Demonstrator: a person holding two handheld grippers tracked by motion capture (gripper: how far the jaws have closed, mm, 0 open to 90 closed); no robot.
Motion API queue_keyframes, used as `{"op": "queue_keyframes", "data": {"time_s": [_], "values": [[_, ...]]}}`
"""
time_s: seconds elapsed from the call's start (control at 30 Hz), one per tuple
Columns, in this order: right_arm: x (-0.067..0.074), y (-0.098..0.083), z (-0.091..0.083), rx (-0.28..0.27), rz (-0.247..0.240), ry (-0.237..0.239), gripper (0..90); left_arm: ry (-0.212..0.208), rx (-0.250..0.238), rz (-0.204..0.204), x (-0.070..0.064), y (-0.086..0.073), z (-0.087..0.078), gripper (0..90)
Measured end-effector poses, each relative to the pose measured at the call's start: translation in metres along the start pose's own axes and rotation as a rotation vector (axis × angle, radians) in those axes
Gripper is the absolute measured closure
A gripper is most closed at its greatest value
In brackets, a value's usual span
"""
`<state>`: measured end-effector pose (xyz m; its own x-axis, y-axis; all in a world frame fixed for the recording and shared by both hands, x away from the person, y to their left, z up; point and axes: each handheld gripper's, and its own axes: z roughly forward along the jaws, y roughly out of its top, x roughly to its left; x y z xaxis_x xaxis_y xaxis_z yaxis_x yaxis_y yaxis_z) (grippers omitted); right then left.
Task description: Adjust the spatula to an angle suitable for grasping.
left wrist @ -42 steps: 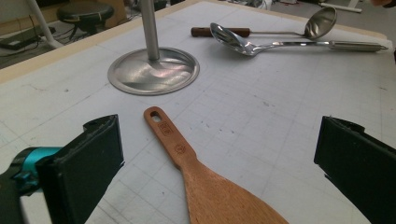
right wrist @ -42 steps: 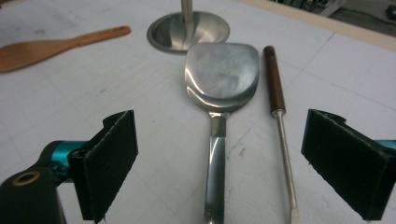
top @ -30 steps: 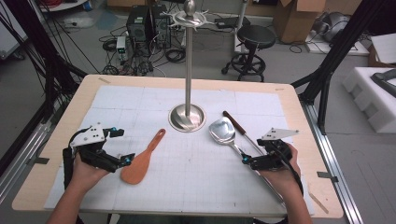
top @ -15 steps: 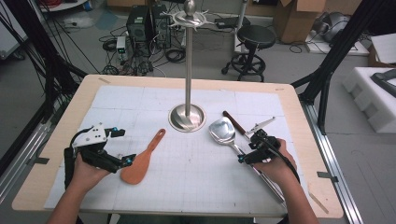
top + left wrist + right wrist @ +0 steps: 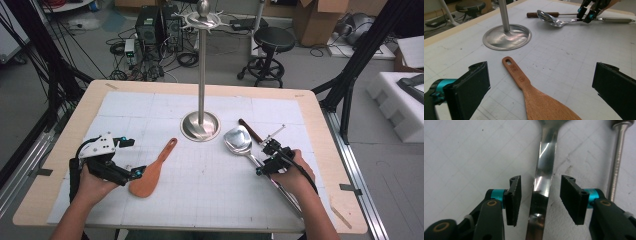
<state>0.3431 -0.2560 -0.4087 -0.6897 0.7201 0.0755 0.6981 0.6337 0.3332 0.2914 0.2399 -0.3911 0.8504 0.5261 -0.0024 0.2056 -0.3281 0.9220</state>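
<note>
Straddling the flat handle of the shiny steel ladle [image 5: 543,182], the right gripper [image 5: 541,195] has its fingers [image 5: 515,197] on either side of the metal, apart from it and not yet pressing; they have just been closing around it. That ladle lies on the white gridded surface [image 5: 210,185] just right of the round base of the steel stand [image 5: 200,125], its bowl nearest the base. The left gripper [image 5: 125,157] rests left of the base, fingers spread wide and released, with the wooden rice paddle [image 5: 529,87] lying between them, untouched. A wood-handled steel utensil [image 5: 252,132] lies just beyond the ladle.
</note>
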Motion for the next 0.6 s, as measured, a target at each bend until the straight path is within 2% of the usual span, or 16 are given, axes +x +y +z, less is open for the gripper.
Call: {"op": "queue_keyframes", "data": {"time_s": [0.07, 0.1, 0.13, 0.17, 0.23, 0.6], "values": [[0.0017, 0.0005, 0.0025, 0.021, 0.001, 0.011, 56.7, -0.001, 0.002, 0.002, -0.0001, 0.0001, 0.0001, 1.7], [0.0028, 0.0010, 0.0061, 0.049, -0.014, -0.016, 60.4, -0.004, 0.001, 0.001, -0.0007, 0.0000, 0.0008, 1.7], [0.0028, 0.0010, 0.0061, 0.049, -0.014, -0.016, 60.4, -0.004, 0.001, 0.001, -0.0007, 0.0000, 0.0008, 1.7], [0.0031, 0.0018, 0.0057, 0.044, -0.024, -0.029, 67.1, -0.002, 0.004, 0.004, -0.0009, 0.0001, 0.0012, 1.7], [0.0028, 0.0019, 0.0058, 0.046, -0.028, -0.024, 69.3, -0.004, 0.006, 0.006, -0.0010, 0.0002, 0.0015, 1.7], [0.0036, 0.0013, 0.0047, 0.049, -0.030, -0.019, 72.1, -0.001, 0.004, 0.005, -0.0009, 0.0005, 0.0006, 1.7]]}}
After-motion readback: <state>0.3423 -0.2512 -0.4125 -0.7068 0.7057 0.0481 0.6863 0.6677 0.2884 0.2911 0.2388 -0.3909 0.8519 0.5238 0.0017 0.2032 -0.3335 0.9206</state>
